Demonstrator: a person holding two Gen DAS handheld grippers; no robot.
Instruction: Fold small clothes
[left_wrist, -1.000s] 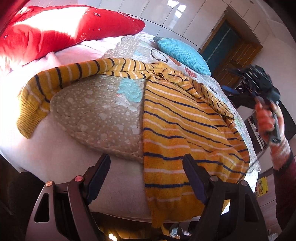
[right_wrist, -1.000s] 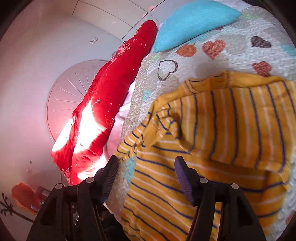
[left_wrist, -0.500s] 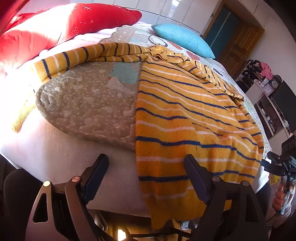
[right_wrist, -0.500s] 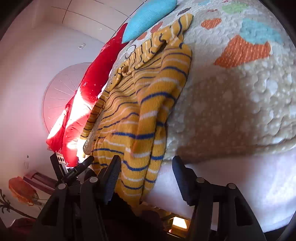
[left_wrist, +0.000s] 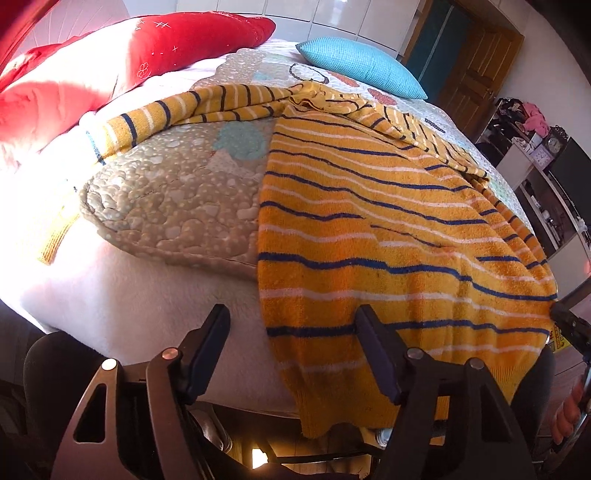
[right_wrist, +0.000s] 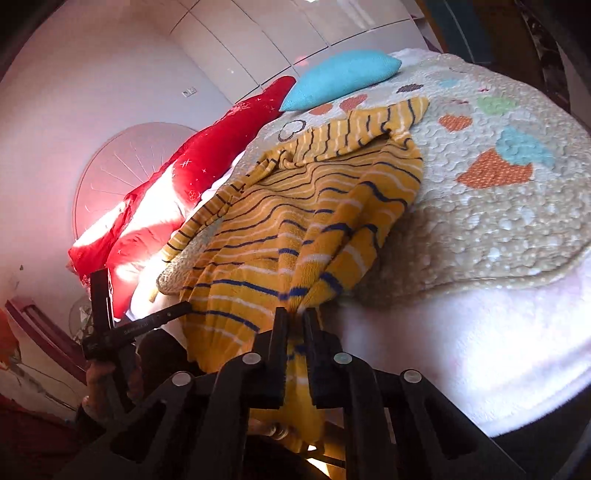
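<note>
A yellow sweater (left_wrist: 369, 221) with blue and white stripes lies spread on the bed, its hem hanging over the near edge and one sleeve stretched out to the left. My left gripper (left_wrist: 291, 332) is open at the bed edge, its jaws either side of the hem's left corner, touching nothing. My right gripper (right_wrist: 295, 321) is shut on the hem's right corner of the sweater (right_wrist: 295, 229), which bunches into folds above the jaws. The left gripper also shows in the right wrist view (right_wrist: 129, 325).
The bed has a quilted cover with hearts (right_wrist: 498, 206) over a white blanket (left_wrist: 129, 295). Red pillows (left_wrist: 110, 62) and a blue cushion (left_wrist: 362, 66) lie at the far side. A door and shelves (left_wrist: 532, 125) stand to the right.
My right gripper came down to the bed edge and closed on the sweater's hem corner. My left gripper moved closer to the hem's left corner and stays open.
</note>
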